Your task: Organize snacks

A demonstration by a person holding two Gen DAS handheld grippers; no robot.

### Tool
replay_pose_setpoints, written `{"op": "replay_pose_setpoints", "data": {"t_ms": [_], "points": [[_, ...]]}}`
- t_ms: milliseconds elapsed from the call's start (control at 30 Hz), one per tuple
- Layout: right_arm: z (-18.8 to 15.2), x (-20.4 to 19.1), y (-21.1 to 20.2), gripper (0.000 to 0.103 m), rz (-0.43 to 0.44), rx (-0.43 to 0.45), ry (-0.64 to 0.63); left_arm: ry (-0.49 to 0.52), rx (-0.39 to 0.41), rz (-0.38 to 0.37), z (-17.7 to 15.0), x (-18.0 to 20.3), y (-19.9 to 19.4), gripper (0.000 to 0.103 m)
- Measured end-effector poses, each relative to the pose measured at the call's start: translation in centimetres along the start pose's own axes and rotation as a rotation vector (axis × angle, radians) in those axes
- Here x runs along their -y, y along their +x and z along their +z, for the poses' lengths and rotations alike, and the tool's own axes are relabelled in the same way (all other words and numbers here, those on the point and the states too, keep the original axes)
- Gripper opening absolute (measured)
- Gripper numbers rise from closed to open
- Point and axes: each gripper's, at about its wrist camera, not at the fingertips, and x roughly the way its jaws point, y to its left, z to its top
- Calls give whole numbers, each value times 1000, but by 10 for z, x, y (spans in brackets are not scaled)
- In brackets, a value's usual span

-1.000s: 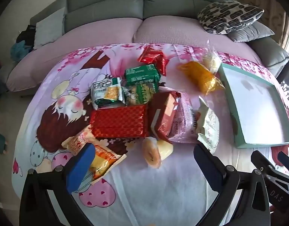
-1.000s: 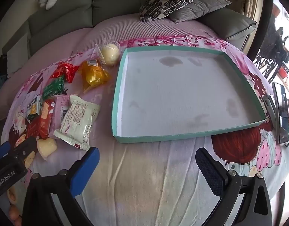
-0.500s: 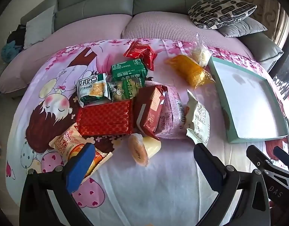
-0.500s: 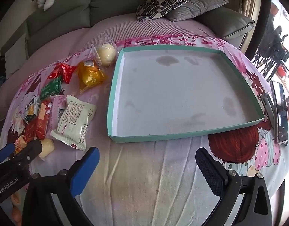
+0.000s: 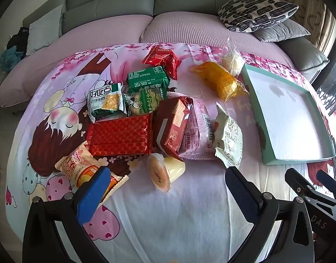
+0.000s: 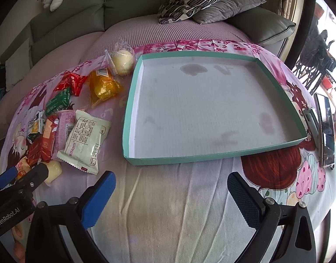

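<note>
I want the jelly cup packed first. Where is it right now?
In the left wrist view the jelly cup lies on its side at the near edge of the snack pile, just below the dark red wafer pack, between the open left gripper's fingers.

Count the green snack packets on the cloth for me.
2: the dark green packet below the red one, and the lighter green packet directly in front of it. Others may be hidden under the pile.

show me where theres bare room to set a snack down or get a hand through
The teal tray is bare inside. Free cloth lies between its near rim and the open right gripper, and ahead of the open left gripper, past the pudding cup. The snack pile left of the tray is crowded.
</note>
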Motion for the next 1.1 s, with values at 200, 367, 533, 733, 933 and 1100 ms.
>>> {"op": "replay_pose_setpoints", "data": {"t_ms": [200,367,533,733,933,1100], "points": [[2,0,1,103,0,-6,6,-7,-5,-8,0,0,1,103],[4,0,1,103,-2,-7,7,-5,-5,-7,0,0,1,103],[4,0,1,103,-2,-8,7,-5,-6,-5,-1,1,1,103],[3,0,1,103,-3,-11,6,-3,-6,-3,-1,1,1,103],[3,0,1,103,-2,-11,6,-3,-7,-2,-1,1,1,103],[3,1,1,103,-2,-12,7,-3,-9,0,0,1,0,103]]}}
